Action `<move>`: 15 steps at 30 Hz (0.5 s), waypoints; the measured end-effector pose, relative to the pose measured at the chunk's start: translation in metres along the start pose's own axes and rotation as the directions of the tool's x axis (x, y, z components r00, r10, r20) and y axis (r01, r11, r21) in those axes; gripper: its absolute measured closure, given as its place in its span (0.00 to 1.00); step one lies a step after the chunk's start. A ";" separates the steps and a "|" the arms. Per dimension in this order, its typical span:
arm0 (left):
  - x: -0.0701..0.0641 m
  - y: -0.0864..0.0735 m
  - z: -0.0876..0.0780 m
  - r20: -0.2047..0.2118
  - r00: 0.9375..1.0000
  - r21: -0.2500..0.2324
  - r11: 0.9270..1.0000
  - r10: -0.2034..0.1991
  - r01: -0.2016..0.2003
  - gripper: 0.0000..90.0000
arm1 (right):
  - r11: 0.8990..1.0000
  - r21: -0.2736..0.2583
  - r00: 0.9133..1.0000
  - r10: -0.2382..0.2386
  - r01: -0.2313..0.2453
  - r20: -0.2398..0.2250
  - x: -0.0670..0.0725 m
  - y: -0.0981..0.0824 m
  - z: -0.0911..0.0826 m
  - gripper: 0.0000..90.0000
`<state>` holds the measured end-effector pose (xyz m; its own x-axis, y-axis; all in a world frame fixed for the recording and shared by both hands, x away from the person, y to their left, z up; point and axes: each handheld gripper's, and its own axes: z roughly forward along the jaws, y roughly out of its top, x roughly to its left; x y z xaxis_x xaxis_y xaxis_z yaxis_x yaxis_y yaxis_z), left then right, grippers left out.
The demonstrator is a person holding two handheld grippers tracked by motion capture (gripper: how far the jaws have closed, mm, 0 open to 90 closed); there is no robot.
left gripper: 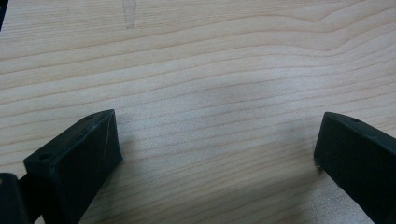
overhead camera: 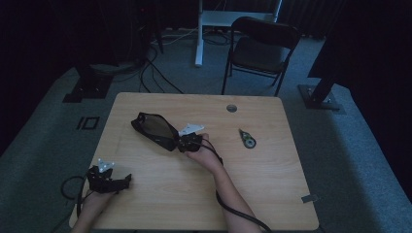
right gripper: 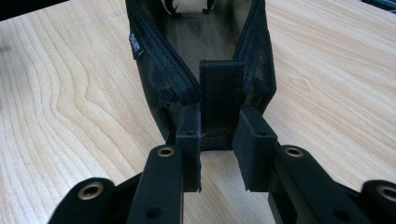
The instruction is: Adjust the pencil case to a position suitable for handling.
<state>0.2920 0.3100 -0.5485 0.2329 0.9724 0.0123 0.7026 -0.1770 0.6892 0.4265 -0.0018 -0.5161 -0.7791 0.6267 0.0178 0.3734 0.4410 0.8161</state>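
Mesh pouch (right gripper: 205, 70) tab in right claw (right gripper: 217, 140).

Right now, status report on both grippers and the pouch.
Right gripper shut on black mesh pouch by its end tab. Left gripper open, resting on table. Tape measure lies apart, nothing blocking.

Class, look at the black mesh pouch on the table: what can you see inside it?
The pouch is unzipped; through the opening, its dark floor looks bare. The far end is cut off by the picture's edge. The right gripper clamps the end tab.
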 end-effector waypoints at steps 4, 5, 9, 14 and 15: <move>0.000 0.000 0.000 0.000 1.000 0.000 1.000 0.000 0.000 0.01 | 1.000 0.003 1.000 0.001 -0.001 -0.001 -0.002 -0.004 -0.004 0.81; 0.000 0.000 0.000 0.000 1.000 0.000 1.000 0.000 0.000 0.01 | 1.000 0.003 1.000 0.001 -0.001 -0.001 -0.002 -0.004 -0.004 0.81; 0.000 0.000 0.000 0.000 1.000 0.000 1.000 0.000 0.000 0.01 | 1.000 0.007 1.000 0.012 -0.012 0.005 -0.004 -0.007 -0.010 0.81; 0.000 0.000 0.000 0.000 1.000 0.000 1.000 0.000 0.000 0.01 | 1.000 0.002 1.000 0.020 -0.020 0.018 -0.007 -0.013 -0.018 0.81; 0.000 0.000 0.000 0.000 1.000 0.000 1.000 0.000 0.000 0.01 | 1.000 0.001 0.999 0.026 -0.026 0.019 -0.008 -0.014 -0.020 0.81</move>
<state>0.2920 0.3100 -0.5485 0.2332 0.9724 0.0125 0.7027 -0.1774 0.6890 0.4177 -0.0260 -0.5164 -0.7592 0.6503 0.0279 0.3939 0.4249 0.8150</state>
